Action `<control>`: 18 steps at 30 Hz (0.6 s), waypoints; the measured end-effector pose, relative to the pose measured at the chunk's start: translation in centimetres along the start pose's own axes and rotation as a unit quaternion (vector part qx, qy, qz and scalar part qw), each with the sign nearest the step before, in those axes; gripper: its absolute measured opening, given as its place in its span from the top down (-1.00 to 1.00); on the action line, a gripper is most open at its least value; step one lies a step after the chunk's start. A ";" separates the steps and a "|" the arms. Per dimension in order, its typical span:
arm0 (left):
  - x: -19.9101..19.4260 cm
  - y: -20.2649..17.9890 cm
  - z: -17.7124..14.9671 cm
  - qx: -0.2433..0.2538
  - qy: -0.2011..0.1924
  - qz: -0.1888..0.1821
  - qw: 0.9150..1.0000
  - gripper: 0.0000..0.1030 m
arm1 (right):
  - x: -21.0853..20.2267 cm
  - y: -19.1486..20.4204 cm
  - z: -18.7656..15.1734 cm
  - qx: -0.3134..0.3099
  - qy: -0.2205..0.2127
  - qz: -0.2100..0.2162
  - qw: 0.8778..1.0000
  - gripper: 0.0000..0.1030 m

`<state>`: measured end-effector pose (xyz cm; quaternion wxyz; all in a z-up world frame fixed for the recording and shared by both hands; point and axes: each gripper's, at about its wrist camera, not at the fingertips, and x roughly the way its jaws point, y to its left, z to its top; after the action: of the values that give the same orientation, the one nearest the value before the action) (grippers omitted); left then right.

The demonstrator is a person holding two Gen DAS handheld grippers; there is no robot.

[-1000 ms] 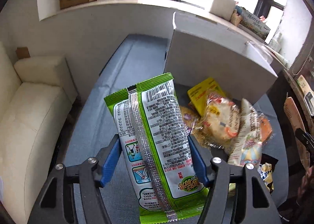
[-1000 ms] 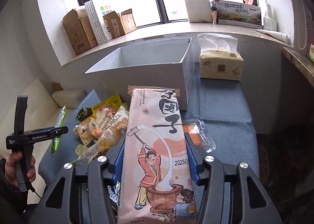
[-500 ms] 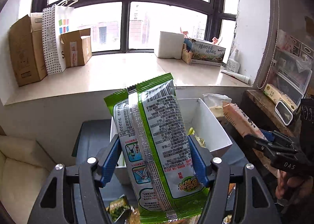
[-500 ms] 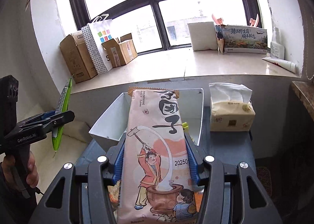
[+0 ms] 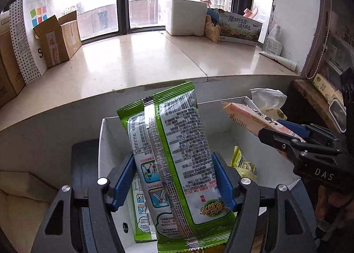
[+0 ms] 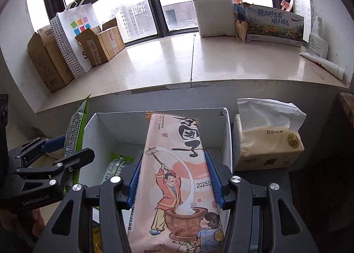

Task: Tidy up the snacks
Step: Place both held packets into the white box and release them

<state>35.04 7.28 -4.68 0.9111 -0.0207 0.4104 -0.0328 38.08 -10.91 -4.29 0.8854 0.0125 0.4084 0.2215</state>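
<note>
Left gripper (image 5: 174,183): jaws have just been easing apart, green packet (image 5: 174,153) slipping between the pads, over the white box (image 5: 104,142).
Right gripper (image 6: 176,178): clenched on pink packet (image 6: 177,173), also above box.
Advice: drop each flat, clear of packets inside.

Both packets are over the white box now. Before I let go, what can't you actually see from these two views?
- White box floor: left wrist view, green packet covers most.
- Box's near part: right wrist view, behind pink packet and right gripper.
- Left gripper pad contact: left pad seems clear, unsure.
- Yellow packet: mostly hidden.
</note>
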 end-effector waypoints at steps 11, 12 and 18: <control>0.1 1.6 -1.1 -0.028 0.003 -0.005 1.000 -0.97 | -1.6 -0.1 0.3 -0.007 -0.023 -0.007 1.000 -0.87; -0.2 1.7 -1.4 -0.030 0.002 -0.009 1.000 -0.98 | -2.1 0.0 0.1 -0.009 -0.024 -0.002 1.000 -0.93; -4.9 1.0 -3.9 -0.027 -0.031 0.012 0.999 -1.00 | -7.5 0.2 -2.9 -0.013 -0.071 0.022 0.997 -1.00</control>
<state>28.94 8.66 -3.67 0.9228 -0.0409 0.3830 -0.0099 31.57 -14.23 -0.79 0.9070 0.0261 0.3416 0.2449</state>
